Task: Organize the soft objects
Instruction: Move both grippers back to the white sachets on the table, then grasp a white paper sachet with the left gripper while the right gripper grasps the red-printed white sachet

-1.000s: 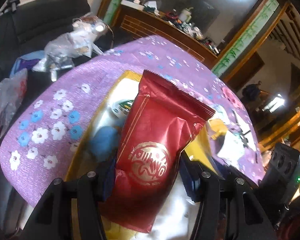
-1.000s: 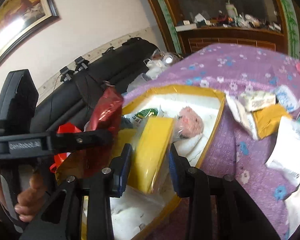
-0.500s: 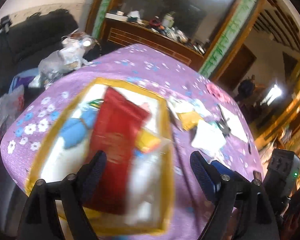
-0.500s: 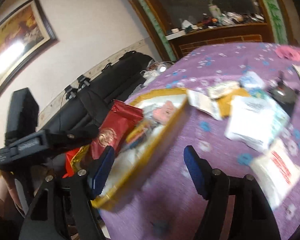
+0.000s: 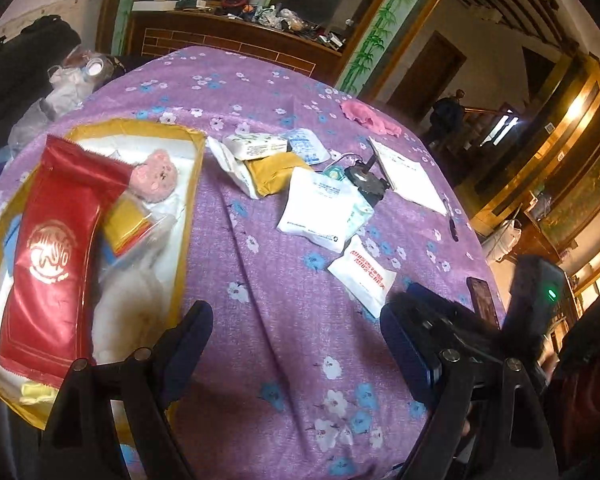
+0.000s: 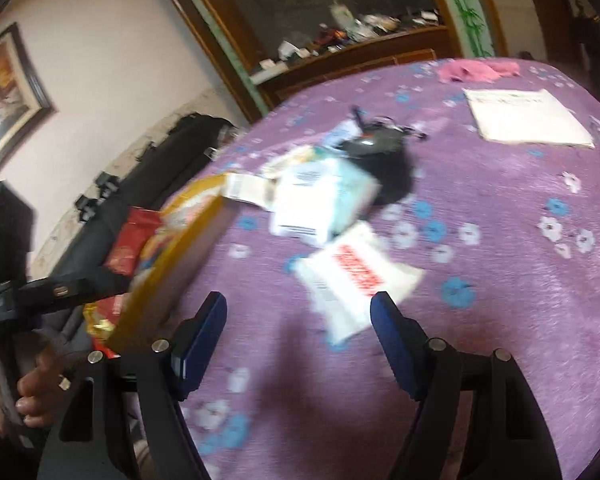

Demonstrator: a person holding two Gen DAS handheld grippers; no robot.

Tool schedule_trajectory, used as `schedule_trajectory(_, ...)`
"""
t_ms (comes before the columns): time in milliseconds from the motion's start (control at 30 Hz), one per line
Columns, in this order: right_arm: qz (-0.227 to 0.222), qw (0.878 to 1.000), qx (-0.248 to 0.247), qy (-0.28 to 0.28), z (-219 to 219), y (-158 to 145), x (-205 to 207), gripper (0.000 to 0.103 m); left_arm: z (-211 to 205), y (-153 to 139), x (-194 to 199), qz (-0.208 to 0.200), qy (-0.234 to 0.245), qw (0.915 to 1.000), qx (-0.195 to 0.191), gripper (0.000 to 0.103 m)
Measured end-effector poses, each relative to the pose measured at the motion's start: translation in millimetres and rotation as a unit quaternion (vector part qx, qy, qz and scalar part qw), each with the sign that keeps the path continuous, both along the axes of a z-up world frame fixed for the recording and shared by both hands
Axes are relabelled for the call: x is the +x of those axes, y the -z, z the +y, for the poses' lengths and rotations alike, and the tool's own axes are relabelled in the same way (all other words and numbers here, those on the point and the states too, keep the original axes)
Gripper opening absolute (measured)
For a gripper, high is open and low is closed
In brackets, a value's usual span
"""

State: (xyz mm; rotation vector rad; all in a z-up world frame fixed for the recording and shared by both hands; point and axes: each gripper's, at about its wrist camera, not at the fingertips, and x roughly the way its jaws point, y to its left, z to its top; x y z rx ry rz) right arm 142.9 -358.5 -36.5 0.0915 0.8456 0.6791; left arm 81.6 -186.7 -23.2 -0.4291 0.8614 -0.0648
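A gold-rimmed box (image 5: 188, 184) on the left holds a red foil pouch (image 5: 56, 256), a yellow pack (image 5: 124, 220) and a pink plush (image 5: 156, 178). Loose packs lie on the purple cloth: a white pack with red print (image 5: 362, 274) (image 6: 356, 276), a larger white pack (image 5: 320, 208) (image 6: 320, 200), a mustard pack (image 5: 276, 176) and small tissue packs (image 5: 256, 146). My left gripper (image 5: 296, 344) is open and empty above the cloth, right of the box. My right gripper (image 6: 300, 336) is open and empty, just short of the red-print pack.
A black device with keys (image 5: 366, 182), a paper sheet (image 5: 408, 174), a pen (image 5: 452, 228), a phone (image 5: 482, 300) and a pink cloth (image 5: 370, 118) lie on the table. A black sofa (image 6: 148, 176) with bags stands to the left. A cluttered wooden shelf (image 5: 236, 12) is behind.
Both grippers opened and let go: the red pouch and the yellow pack now lie in the box. Both grippers drew back and swung right over the loose packs.
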Motion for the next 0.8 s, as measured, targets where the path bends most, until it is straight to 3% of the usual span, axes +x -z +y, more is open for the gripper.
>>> schedule_trajectory(300, 0.024, 0.996, -0.08, -0.024, 24.6, 14.5, 57.8, 0.074, -11.2, 0.4, 32.2, 0.002, 0.026, 0.9994, 0.023, 0.088)
schedule_trajectory(367, 0.018, 0.993, -0.111, -0.035, 31.4, 20.1, 55.0, 0.074, -14.2, 2.5, 44.3, 0.005, 0.035, 0.9991, 0.024, 0.088)
schedule_trajectory(467, 0.02, 0.992, -0.109, -0.052, 33.8, 21.0, 43.7, 0.074, -17.6, 10.3, 69.4, 0.024, 0.043, 0.9986, 0.02, 0.088)
schedule_trajectory(667, 0.008, 0.99, -0.136, -0.035, 40.6, 21.7, 35.6, 0.074, -22.4, 33.5, 130.9, 0.063, 0.042, 0.9971, 0.005, 0.088)
schedule_trajectory(800, 0.003, 0.989, -0.147, -0.029, 41.5, 22.3, 35.0, 0.069, -27.9, 41.3, 165.5, 0.055, 0.016, 0.9964, 0.062, 0.088)
